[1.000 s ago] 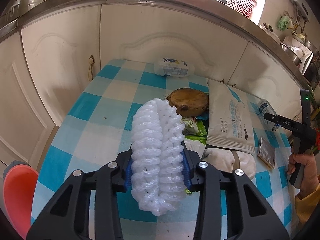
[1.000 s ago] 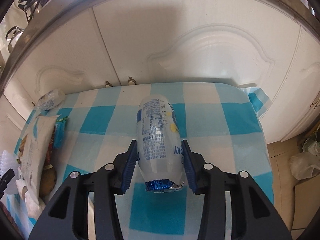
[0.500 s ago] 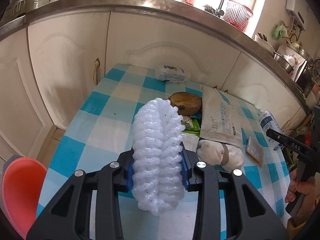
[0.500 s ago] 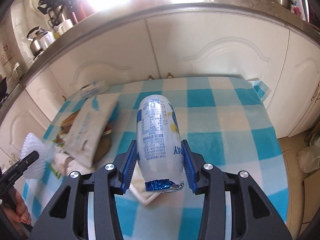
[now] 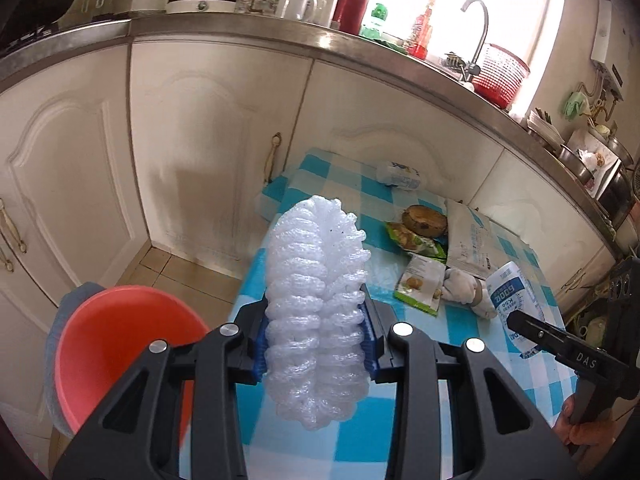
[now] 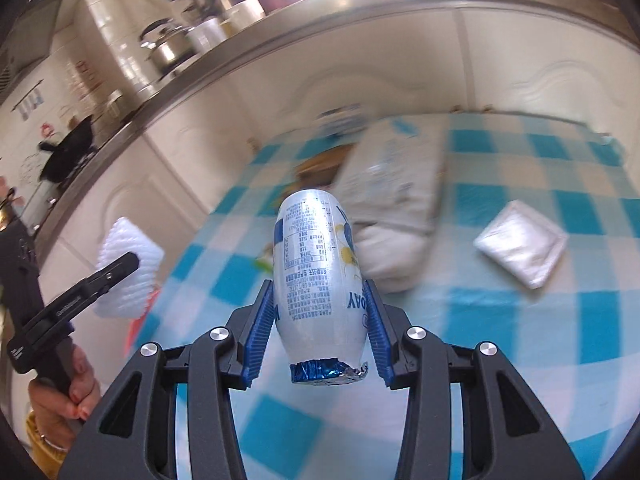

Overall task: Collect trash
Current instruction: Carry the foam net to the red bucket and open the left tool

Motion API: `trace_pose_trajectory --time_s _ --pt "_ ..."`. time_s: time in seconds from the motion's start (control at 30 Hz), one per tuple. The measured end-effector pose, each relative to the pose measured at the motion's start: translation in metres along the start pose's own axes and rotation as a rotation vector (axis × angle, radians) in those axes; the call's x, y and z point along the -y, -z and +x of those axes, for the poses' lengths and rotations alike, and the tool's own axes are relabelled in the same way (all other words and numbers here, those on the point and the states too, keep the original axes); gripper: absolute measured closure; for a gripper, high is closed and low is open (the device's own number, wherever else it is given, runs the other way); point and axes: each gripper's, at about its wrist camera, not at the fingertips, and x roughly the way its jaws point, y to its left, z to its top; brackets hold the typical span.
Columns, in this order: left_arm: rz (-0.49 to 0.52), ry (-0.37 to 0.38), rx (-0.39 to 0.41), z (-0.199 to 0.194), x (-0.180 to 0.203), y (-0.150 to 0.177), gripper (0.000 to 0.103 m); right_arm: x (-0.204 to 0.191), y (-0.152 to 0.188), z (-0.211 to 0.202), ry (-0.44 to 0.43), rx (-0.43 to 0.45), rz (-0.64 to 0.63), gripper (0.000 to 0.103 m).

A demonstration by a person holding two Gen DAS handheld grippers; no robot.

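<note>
My left gripper (image 5: 316, 344) is shut on a white foam fruit net (image 5: 316, 308), held over the left edge of the blue-checked table (image 5: 352, 180). An orange-red bin (image 5: 116, 352) stands on the floor just left of it. My right gripper (image 6: 318, 332) is shut on a small white drink bottle (image 6: 316, 264) with a torn blue foil top, held above the table (image 6: 520, 320). In the right wrist view the foam net (image 6: 132, 260) and left gripper (image 6: 96, 284) show at the left. In the left wrist view the bottle (image 5: 516, 304) and right gripper (image 5: 532, 336) show at the right.
On the table lie another white bottle (image 5: 400, 176), a brown round fruit (image 5: 426, 220), green snack wrappers (image 5: 420, 284), a white pouch (image 5: 468, 236), crumpled tissue (image 5: 464, 288) and a silver sachet (image 6: 520, 242). White cabinets (image 5: 200, 152) and a cluttered worktop (image 5: 240, 32) stand behind.
Both hands have swung left. The foam net now hangs at the table's left edge beside the orange-red bin, and the bottle has moved over the table's middle. Both grips held.
</note>
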Motion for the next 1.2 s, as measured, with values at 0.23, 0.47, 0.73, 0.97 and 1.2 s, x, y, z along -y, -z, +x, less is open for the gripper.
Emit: trace_pose_trajectory --time_s 0.23,0.47,0.73,0.97,1.2 --pt "-0.122 -0.076 -0.02 -0.028 -0.076 0.016 0.066 -0.099 0.009 0.037 -0.147 -0.103 -0.151 0.058" --pt "-0.251 -0.099 -0.087 -0.022 -0.137 0.043 0.065 -0.191 0.02 0.082 -0.242 -0.215 -0.289 0.058" --pt "-0.317 -0.118 -0.155 -0.001 -0.169 0.064 0.064 -0.251 0.031 0.133 -0.248 -0.302 -0.389 0.057" --pt "-0.347 -0.133 -0.206 0.014 -0.18 0.076 0.052 -0.253 0.038 0.148 -0.259 -0.316 -0.38 0.05" --pt "-0.365 -0.183 -0.234 0.013 -0.189 0.083 0.019 -0.217 0.032 0.119 -0.324 -0.236 -0.3 0.017"
